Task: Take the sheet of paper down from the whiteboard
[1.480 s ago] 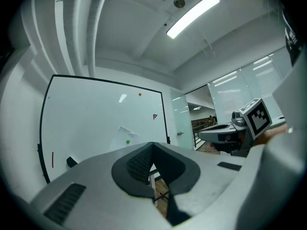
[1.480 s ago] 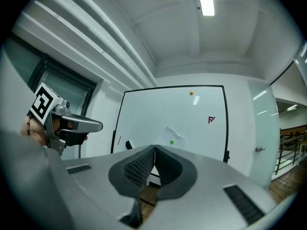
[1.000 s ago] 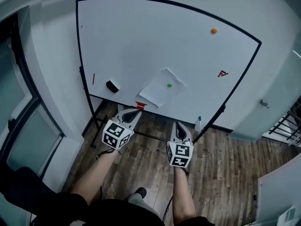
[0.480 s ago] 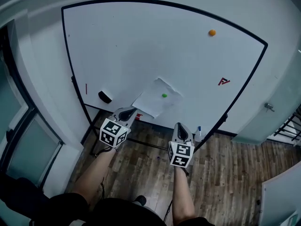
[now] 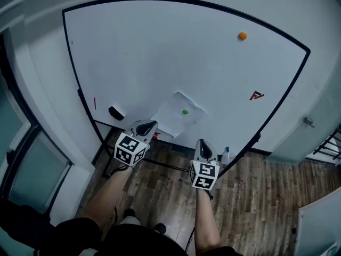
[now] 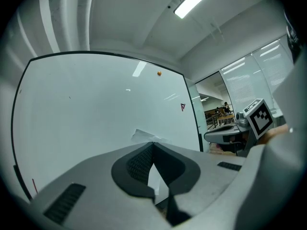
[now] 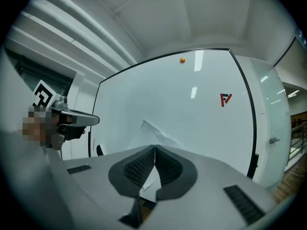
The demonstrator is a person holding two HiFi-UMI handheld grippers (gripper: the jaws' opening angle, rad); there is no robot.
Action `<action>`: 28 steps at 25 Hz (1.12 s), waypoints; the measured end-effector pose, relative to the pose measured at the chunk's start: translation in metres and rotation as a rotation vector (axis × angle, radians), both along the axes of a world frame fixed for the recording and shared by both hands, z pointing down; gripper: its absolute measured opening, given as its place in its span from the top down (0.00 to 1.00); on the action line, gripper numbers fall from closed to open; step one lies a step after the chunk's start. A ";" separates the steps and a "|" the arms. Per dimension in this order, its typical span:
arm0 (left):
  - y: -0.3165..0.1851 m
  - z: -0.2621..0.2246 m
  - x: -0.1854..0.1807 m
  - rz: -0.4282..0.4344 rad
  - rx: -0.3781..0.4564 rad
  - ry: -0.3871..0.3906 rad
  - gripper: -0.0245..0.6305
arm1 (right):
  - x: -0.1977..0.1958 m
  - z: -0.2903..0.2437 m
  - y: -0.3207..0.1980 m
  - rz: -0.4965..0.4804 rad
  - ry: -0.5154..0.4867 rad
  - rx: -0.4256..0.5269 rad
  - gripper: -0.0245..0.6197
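- Far left, a glass door (image 5: 21,164) and the wall sit tight against the left edge of the whiteboard (image 5: 160,52), so there's hardly any swing room on that side.
- Low on the board there's a thin red thing (image 5: 95,103) (pen or stroke, can't tell) and a black eraser (image 5: 115,112). The eraser is near the left gripper (image 5: 151,125), so a sloppy sideways sweep could knock it off.
- The left gripper has its claw pressed together with nothing in it. The tip is close to the paper's lower left corner, and its own view shows the paper a bit ahead, so I'd say it isn't touching.
- The sheet of paper (image 5: 170,117) is low in the middle of the board, tilted and pinned by a green magnet (image 5: 185,111). Its top edge looks creased and a little lifted.
- Biggest risk, I think, is yanking the paper with the magnet still on. It could tear, or the magnet could pop off onto the wood floor (image 5: 256,196).
- Poking flat paper with closed tips would just crumple it too.
- The right gripper (image 5: 202,142) is also clamped closed and empty, just below and right of the sheet. Both need to spread before grabbing anything.
- A small blue-capped bottle (image 5: 226,154) stands just beside the right gripper at the board's bottom edge, easy to bump.
- The orange magnet (image 5: 242,36) and red logo (image 5: 257,95) are well apart from the paper, with open floor to the right and behind.
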State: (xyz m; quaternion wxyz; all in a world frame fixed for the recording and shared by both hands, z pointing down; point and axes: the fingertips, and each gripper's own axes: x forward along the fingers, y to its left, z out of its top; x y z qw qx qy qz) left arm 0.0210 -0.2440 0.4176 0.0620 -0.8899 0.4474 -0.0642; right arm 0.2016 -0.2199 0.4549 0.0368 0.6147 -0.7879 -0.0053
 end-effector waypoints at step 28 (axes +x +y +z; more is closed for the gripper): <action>-0.165 -0.004 0.031 0.400 0.054 -0.057 0.93 | -0.055 0.024 -0.134 0.246 0.033 -0.055 0.93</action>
